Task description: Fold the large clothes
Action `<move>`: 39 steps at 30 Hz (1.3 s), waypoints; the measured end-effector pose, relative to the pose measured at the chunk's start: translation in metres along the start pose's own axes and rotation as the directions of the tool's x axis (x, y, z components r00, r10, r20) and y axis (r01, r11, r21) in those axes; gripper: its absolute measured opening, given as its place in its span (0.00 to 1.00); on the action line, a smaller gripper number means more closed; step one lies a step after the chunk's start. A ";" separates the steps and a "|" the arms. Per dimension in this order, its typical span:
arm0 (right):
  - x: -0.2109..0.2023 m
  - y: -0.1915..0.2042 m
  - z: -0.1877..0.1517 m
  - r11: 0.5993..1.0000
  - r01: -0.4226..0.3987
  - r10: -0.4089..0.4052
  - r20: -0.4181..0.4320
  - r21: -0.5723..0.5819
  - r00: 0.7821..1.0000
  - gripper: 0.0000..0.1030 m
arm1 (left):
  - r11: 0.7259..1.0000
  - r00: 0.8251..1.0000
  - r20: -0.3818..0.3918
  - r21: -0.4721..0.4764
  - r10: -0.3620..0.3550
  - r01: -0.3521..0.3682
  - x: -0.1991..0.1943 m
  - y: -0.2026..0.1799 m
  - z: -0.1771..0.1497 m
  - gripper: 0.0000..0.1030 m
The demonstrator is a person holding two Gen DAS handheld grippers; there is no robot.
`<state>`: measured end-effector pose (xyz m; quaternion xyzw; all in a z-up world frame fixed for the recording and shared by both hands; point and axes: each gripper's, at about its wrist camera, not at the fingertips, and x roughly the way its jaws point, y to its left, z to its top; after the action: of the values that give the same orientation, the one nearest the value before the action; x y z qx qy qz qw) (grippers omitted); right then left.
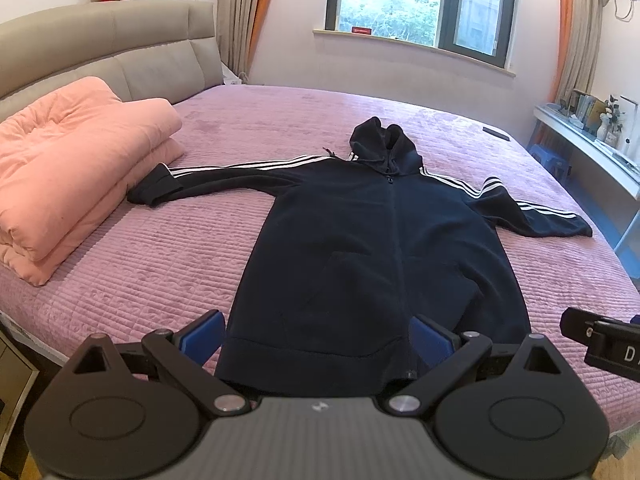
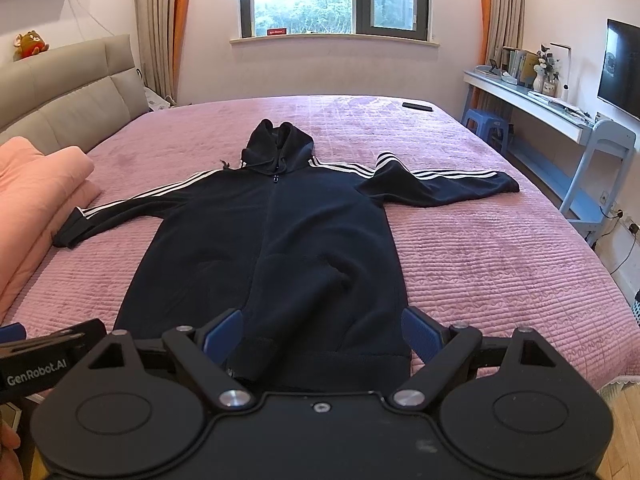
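A dark navy zip hoodie (image 1: 360, 248) (image 2: 272, 240) with white sleeve stripes lies flat, front up, on the pink bed (image 1: 160, 264) (image 2: 480, 248). Both sleeves are spread sideways and the hood points toward the window. My left gripper (image 1: 320, 338) hovers open over the hem's left half, blue pads wide apart with nothing between them. My right gripper (image 2: 322, 334) is open too, above the hem's right half. The right gripper's body (image 1: 600, 340) shows at the edge of the left wrist view. The left gripper's body (image 2: 44, 356) shows in the right wrist view.
A folded pink quilt (image 1: 72, 168) (image 2: 32, 200) lies at the bed's left, by the left sleeve cuff. A dark remote (image 2: 417, 107) rests at the far right corner. A grey headboard (image 1: 100, 52), window, blue stool (image 2: 486, 126) and wall desk (image 2: 540, 108) surround the bed.
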<state>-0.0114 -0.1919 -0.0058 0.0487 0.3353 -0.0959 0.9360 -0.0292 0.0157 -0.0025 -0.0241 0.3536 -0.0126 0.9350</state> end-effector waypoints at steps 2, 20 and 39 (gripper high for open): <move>0.000 0.001 -0.001 1.000 0.002 -0.002 -0.001 0.000 1.000 0.99 | 1.000 1.000 -0.001 0.004 -0.004 0.004 0.000 0.000 -0.001 0.97; 0.129 -0.053 0.028 0.994 0.022 -0.029 0.062 0.109 0.998 0.99 | 0.996 0.999 -0.015 0.081 0.041 -0.040 0.123 -0.026 0.041 0.98; 0.407 -0.312 0.187 0.906 0.295 -0.303 -0.022 0.303 0.953 0.99 | 0.995 1.000 -0.019 0.097 0.004 -0.002 0.343 -0.109 0.178 0.98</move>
<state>0.3462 -0.5853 -0.1294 0.1383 0.3079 -0.2891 0.8958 0.3447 -0.1005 -0.0897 0.0220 0.3616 -0.0286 0.9316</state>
